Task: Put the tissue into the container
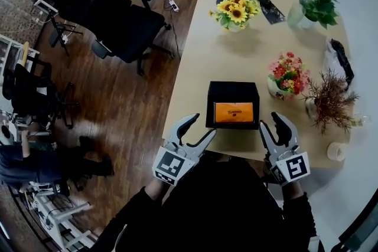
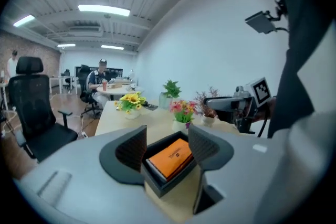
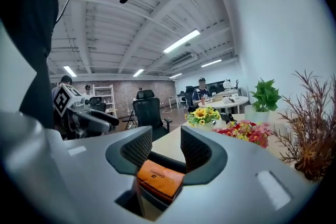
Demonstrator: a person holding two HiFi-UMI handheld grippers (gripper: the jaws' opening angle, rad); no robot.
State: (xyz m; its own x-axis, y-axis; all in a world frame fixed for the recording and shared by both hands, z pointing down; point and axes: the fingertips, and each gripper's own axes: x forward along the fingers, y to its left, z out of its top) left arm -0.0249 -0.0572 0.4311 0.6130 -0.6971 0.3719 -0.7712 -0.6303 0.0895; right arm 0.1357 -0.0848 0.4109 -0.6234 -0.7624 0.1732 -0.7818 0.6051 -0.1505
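A black open box, the container, sits on the light wooden table near its front edge. An orange tissue pack lies flat inside it. My left gripper hovers just left of the box's front corner, jaws open and empty. My right gripper is just right of the box, its jaws a narrow gap apart with nothing between them. The left gripper view looks between the jaws at the tissue pack in the container. In the right gripper view the tissue pack lies beyond the jaws.
Behind the box stand a sunflower vase, a pink flower pot, dried twigs and a green plant. A tape roll lies at the table's right front corner. A black office chair is on the floor at left.
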